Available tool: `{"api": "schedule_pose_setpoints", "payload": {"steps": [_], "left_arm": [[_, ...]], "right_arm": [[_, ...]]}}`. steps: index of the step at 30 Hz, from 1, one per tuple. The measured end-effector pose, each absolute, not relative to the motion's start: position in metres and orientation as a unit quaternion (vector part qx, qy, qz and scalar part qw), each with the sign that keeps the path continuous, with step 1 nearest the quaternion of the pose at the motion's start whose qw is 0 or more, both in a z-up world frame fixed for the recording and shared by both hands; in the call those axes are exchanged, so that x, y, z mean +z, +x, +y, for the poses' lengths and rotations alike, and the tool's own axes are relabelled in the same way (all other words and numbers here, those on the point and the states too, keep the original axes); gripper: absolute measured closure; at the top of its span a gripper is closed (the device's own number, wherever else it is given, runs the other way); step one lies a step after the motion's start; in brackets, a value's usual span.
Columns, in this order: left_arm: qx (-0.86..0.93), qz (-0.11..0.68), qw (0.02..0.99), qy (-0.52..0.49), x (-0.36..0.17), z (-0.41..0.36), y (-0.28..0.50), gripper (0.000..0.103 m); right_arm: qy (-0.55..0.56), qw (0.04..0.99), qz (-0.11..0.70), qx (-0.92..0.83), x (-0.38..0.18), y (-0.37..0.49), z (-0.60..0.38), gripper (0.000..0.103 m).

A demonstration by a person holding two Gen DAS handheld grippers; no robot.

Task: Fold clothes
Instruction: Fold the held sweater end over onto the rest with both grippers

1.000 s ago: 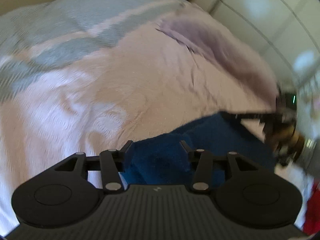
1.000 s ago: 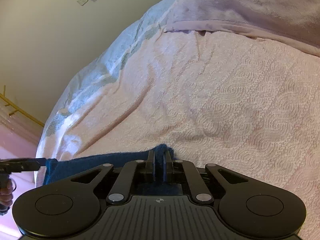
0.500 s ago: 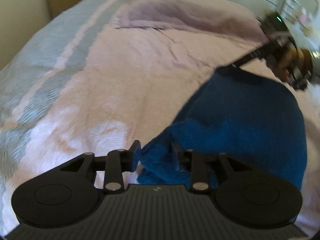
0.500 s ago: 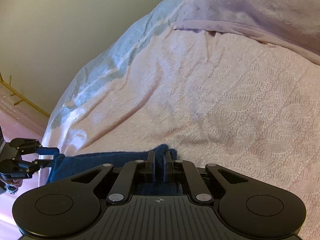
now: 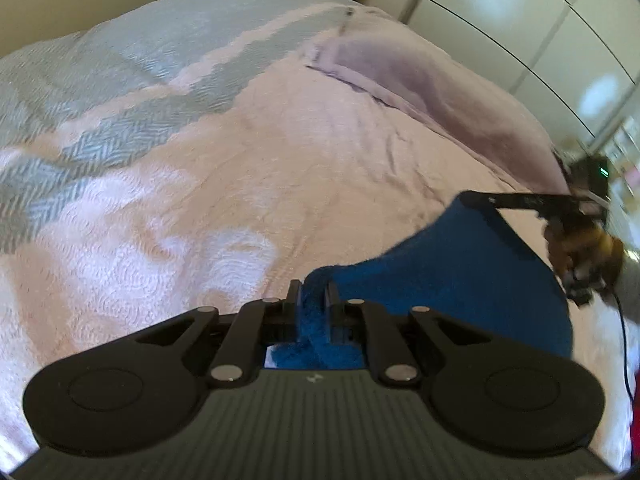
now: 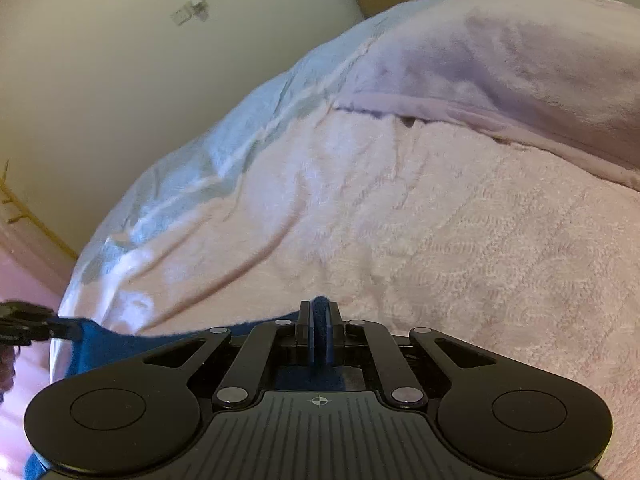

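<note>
A dark blue fleece garment (image 5: 460,280) hangs stretched between my two grippers above a pink bedspread (image 5: 280,184). My left gripper (image 5: 312,292) is shut on one corner of it. In the left wrist view the right gripper (image 5: 472,199) pinches the far corner at the right. My right gripper (image 6: 319,312) is shut on a thin fold of the blue garment (image 6: 120,344). In the right wrist view the left gripper (image 6: 60,330) holds the other corner at the far left edge.
A lilac blanket (image 6: 520,80) lies folded at the head of the bed. A pale blue-grey cover (image 5: 100,92) runs along the bed's left side. White wardrobe doors (image 5: 540,20) stand at the right, a beige wall (image 6: 120,60) at the left.
My left gripper has closed from open onto the blue garment's corner. The garment is now pulled out between both grippers. My right gripper stays shut on it.
</note>
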State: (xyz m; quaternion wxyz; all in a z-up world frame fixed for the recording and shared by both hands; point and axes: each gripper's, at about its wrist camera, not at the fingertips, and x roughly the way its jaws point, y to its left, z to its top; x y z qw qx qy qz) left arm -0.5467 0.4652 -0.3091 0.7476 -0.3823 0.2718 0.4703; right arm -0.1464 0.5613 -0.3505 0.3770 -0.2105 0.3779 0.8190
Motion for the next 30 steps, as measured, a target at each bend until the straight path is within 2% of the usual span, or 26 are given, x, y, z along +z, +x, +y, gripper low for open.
{"api": "schedule_pose_setpoints", "payload": {"steps": [4,6,11,12,13,16,19,21,24,26,27,30], "left_arm": [[0.491,0.288,0.719,-0.399,-0.320,0.470,-0.541,0.094],[0.501,0.297,0.704,-0.407,-0.326,0.473,-0.539,0.094],[0.519,0.326,0.678,-0.406,-0.332,0.477,-0.527,0.094],[0.519,0.332,0.678,-0.401,-0.331,0.477,-0.524,0.093],[0.520,0.334,0.676,-0.401,-0.331,0.477,-0.524,0.093],[0.522,0.338,0.671,-0.403,-0.331,0.479,-0.521,0.093],[0.529,0.335,0.667,-0.404,-0.336,0.477,-0.521,0.092],[0.538,0.332,0.662,-0.404,-0.335,0.476,-0.519,0.090],[0.566,0.325,0.644,-0.399,-0.317,0.464,-0.514,0.077],[0.585,0.320,0.632,-0.396,-0.306,0.457,-0.511,0.078],[0.593,0.318,0.629,-0.389,-0.298,0.451,-0.508,0.082],[0.587,0.307,0.656,-0.362,-0.265,0.415,-0.485,0.082]], "right_arm": [[-0.258,0.410,0.379,0.788,-0.371,-0.151,0.569,0.101],[-0.296,0.394,0.401,0.772,-0.388,-0.161,0.574,0.101],[-0.326,0.411,0.361,0.771,-0.367,-0.168,0.566,0.099],[-0.322,0.423,0.355,0.770,-0.357,-0.164,0.560,0.097],[-0.317,0.434,0.348,0.768,-0.348,-0.161,0.553,0.087],[-0.305,0.466,0.329,0.762,-0.318,-0.150,0.533,0.075],[-0.259,0.458,0.321,0.788,-0.291,-0.143,0.484,0.074],[-0.283,0.441,0.316,0.791,-0.305,-0.153,0.462,0.075],[-0.312,0.425,0.311,0.791,-0.322,-0.164,0.438,0.075],[-0.308,0.430,0.313,0.789,-0.321,-0.164,0.435,0.075],[-0.306,0.432,0.313,0.789,-0.320,-0.164,0.434,0.075],[-0.299,0.439,0.316,0.786,-0.319,-0.163,0.430,0.075]]}}
